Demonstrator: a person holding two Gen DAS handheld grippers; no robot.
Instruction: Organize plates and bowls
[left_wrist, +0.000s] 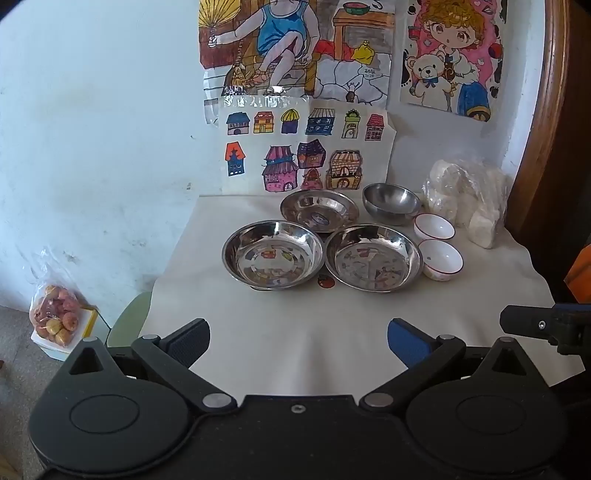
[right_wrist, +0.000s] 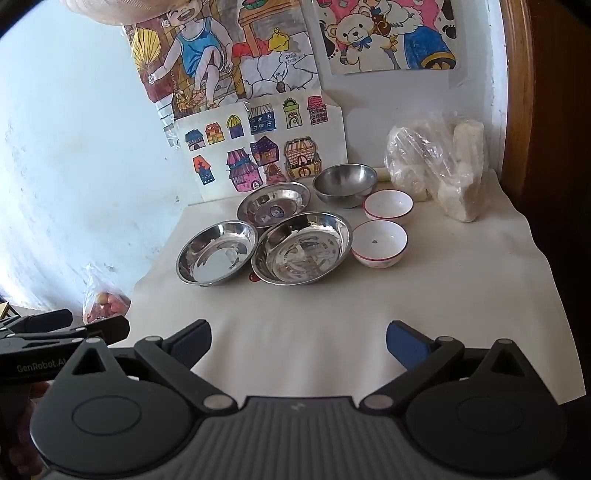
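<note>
Three steel plates sit on the white-covered table: front left (left_wrist: 272, 254) (right_wrist: 217, 252), front right (left_wrist: 373, 258) (right_wrist: 301, 247), and back (left_wrist: 319, 210) (right_wrist: 273, 203). A steel bowl (left_wrist: 391, 202) (right_wrist: 345, 183) stands behind them. Two white bowls with red rims stand to the right, the far one (left_wrist: 434, 226) (right_wrist: 388, 205) and the near one (left_wrist: 441, 258) (right_wrist: 379, 242). My left gripper (left_wrist: 298, 339) is open and empty, well short of the plates. My right gripper (right_wrist: 298, 341) is open and empty, also short of them.
A clear bag of white blocks (left_wrist: 469, 199) (right_wrist: 439, 173) lies at the back right by a wooden frame (left_wrist: 550, 110). Drawings hang on the wall (left_wrist: 306, 147). A bag of fruit (left_wrist: 55, 314) sits on the floor to the left. The table's left edge (left_wrist: 162, 273) is near.
</note>
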